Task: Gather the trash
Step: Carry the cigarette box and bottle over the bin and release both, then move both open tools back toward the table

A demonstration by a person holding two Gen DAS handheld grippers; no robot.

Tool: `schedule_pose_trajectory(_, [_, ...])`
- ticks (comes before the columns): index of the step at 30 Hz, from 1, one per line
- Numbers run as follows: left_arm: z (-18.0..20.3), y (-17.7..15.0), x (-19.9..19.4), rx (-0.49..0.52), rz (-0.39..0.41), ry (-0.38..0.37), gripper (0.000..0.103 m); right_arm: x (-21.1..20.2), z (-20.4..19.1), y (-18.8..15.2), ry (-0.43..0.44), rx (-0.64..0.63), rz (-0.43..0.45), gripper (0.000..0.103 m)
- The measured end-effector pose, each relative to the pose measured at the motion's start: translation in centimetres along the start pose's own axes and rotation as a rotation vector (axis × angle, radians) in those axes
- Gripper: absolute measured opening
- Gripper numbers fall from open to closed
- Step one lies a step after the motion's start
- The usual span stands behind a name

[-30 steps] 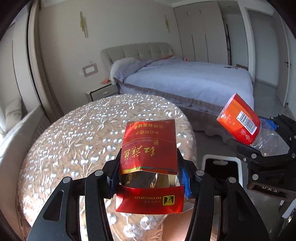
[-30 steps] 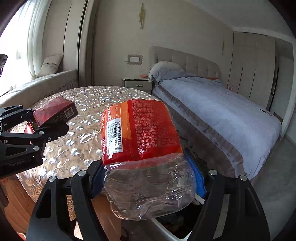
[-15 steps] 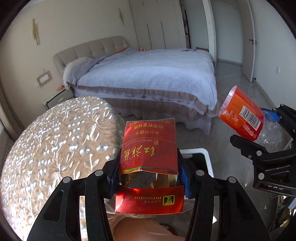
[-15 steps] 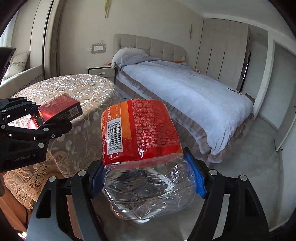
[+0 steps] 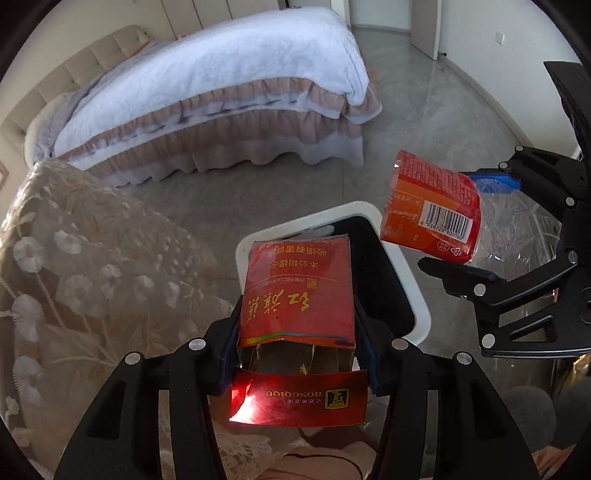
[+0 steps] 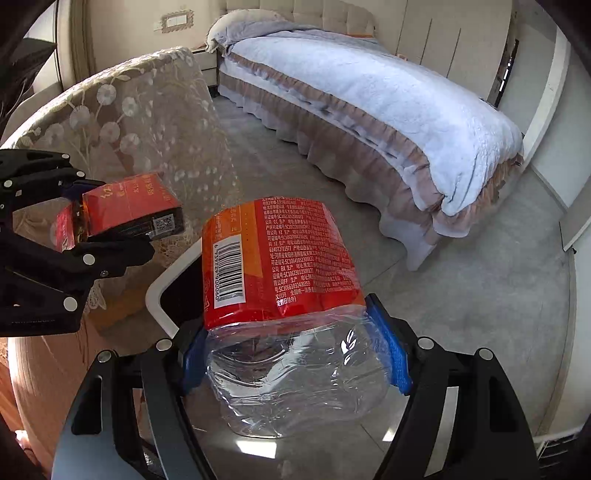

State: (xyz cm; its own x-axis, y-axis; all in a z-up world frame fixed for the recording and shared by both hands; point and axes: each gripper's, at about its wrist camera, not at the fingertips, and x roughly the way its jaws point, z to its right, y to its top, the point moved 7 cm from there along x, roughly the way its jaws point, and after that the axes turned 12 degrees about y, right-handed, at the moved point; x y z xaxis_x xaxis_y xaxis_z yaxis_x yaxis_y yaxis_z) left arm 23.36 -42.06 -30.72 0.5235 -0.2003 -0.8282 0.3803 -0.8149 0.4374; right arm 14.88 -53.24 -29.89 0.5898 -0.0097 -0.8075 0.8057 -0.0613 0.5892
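Note:
My left gripper (image 5: pixel 299 354) is shut on a red cigarette pack (image 5: pixel 297 291) with its lid flipped open, held over a white-rimmed trash bin (image 5: pixel 410 280) with a black liner on the floor. My right gripper (image 6: pixel 295 358) is shut on a crushed clear plastic bottle (image 6: pixel 295 384) with a red-orange label, held above the floor beside the bin (image 6: pixel 162 284). The bottle (image 5: pixel 432 210) shows at the right of the left wrist view, and the pack (image 6: pixel 129 206) at the left of the right wrist view.
A round table with a floral lace cloth (image 5: pixel 92 266) stands to the left of the bin. A bed with a pale blue cover (image 6: pixel 369 96) lies beyond, across grey floor (image 6: pixel 498 295). A wall and door frame (image 5: pixel 424 29) are at the far right.
Both grippers have swung away from the table top and tilted downward, so the bin and floor now lie below them. Each still holds its item.

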Motion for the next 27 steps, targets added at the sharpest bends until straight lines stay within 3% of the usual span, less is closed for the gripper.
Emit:
schedule_pose_trajectory(2, [0.7,-0.2,2.5,0.043,-0.057,-0.003,0.052,2.9,0.3,-1.4,-0.004,-0.023,-0.076,0.076])
schedule_pose_trajectory(4, [1.7,-0.5,4.4,0.084,-0.120,-0.055,0.054,4.5,0.3,-1.9,0.027,-0.017,-0.118,0.076])
schedule_pose_trajectory(6, [3.2,-1.6,6.2,0.131,-0.206,-0.074,0.079,6.3,0.2,-2.7,0.039,-0.052,-0.189,0.078])
schedule_pose_trajectory(7, [3.4,-2.0,6.9,0.154,-0.224,-0.058,0.098,7.0,0.1,-3.1,0.026,-0.079,-0.213,0.083])
schedule_pose_trajectory(8, [3.8,-2.2,7.4,0.181,-0.213,-0.039,0.098,7.3,0.3,-3.6,-0.027,-0.134,-0.226,0.100])
schedule_pose_trajectory(11, [4.9,-3.0,8.4,0.243,-0.224,-0.022,0.098,7.8,0.2,-5.1,-0.045,-0.200,-0.279,0.098])
schedule_pose_trajectory(15, [5.0,-3.2,8.1,0.239,-0.218,-0.025,0.098,7.7,0.1,-6.3,-0.056,-0.246,-0.297,0.098])
schedule_pose_trajectory(20, [4.4,-2.9,7.2,0.201,-0.205,-0.005,0.098,6.8,-0.6,-6.6,-0.056,-0.258,-0.278,0.098])
schedule_pose_trajectory(27, [2.8,-2.1,4.1,0.109,-0.142,0.016,0.098,6.0,-0.9,-3.8,-0.067,-0.248,-0.195,0.098])
